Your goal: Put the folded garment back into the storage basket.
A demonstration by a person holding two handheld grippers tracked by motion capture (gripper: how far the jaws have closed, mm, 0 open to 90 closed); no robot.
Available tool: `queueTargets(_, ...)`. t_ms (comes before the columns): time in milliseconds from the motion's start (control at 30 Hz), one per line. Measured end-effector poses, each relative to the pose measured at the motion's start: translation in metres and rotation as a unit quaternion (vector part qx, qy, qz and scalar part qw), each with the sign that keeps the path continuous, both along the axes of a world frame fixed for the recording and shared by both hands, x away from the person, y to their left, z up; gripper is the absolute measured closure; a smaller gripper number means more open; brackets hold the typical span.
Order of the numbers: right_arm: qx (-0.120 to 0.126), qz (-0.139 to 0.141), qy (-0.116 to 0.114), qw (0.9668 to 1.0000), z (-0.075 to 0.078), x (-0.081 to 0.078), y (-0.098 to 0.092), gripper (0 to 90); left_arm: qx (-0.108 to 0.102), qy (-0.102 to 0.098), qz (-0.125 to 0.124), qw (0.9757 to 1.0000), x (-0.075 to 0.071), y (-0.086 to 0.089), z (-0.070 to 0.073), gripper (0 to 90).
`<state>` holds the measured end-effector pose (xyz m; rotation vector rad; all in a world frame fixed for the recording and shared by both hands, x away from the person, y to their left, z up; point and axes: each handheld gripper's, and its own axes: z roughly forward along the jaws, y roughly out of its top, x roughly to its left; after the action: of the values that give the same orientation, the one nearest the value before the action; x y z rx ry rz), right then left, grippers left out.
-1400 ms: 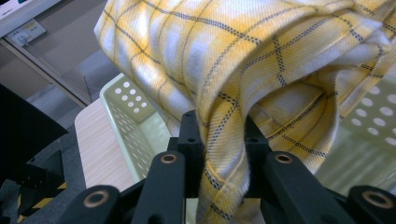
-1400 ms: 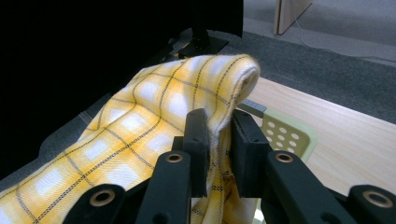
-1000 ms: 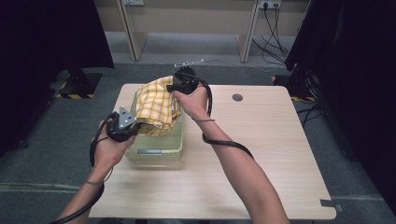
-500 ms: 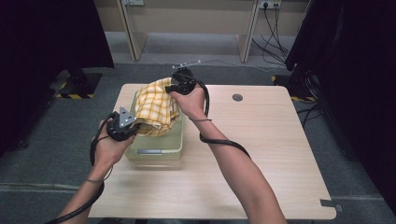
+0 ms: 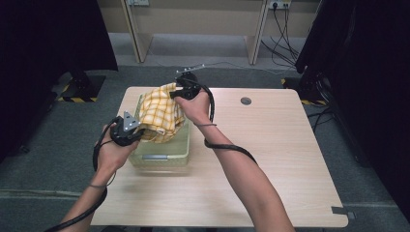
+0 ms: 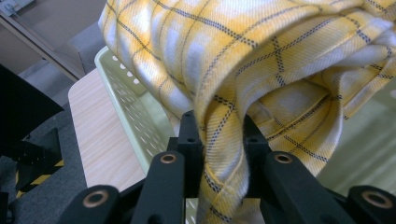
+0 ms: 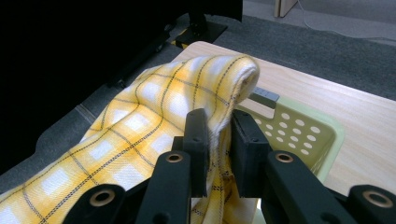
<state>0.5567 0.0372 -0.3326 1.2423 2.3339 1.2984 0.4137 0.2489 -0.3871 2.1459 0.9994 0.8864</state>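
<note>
Both grippers are holding a yellow checked cloth (image 5: 159, 115) above a pale green basket (image 5: 159, 155) that is sitting toward the 9 o'clock side of the worktop (image 5: 270, 159). The left gripper (image 5: 138, 131) is pinching the cloth's near edge at about 7 o'clock of the bundle, its jaws clamped on a bunched fold, as the left gripper view (image 6: 219, 140) is showing. The right gripper (image 5: 178, 93) is gripping the far edge at about 1 o'clock, its jaws likewise closed tight on a rolled fold (image 7: 219, 135). The step looks like moving the cloth over the basket, either lifting it clear or lowering it in. To do it well, the two hands should be travelling together and keeping the cloth lightly taut, so that the sagging middle is not catching on the rim; both grips should be staying firm. The cloth is soft woven cotton, loosely draping, with thin dark lines over yellow and white squares and a stitched hem. The basket is rigid plastic, rectangular, with perforated walls. The worktop is smooth, light wood laminate.
</note>
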Motion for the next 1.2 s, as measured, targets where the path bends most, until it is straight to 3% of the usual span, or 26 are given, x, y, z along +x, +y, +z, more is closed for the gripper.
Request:
queueTargets(700, -0.012, -0.003, 0.020, 0.9997, -0.019, 0.004, 0.006, 78.2, 0.008, 0.033, 0.000, 0.9994, 0.005, 0.002, -0.013, 75.3)
queueTargets(1200, -0.021, 0.001, 0.024, 0.9995, -0.026, 0.005, 0.011, 78.2, 0.015, 0.045, -0.001, 0.9989, 0.006, 0.004, -0.016, 75.3)
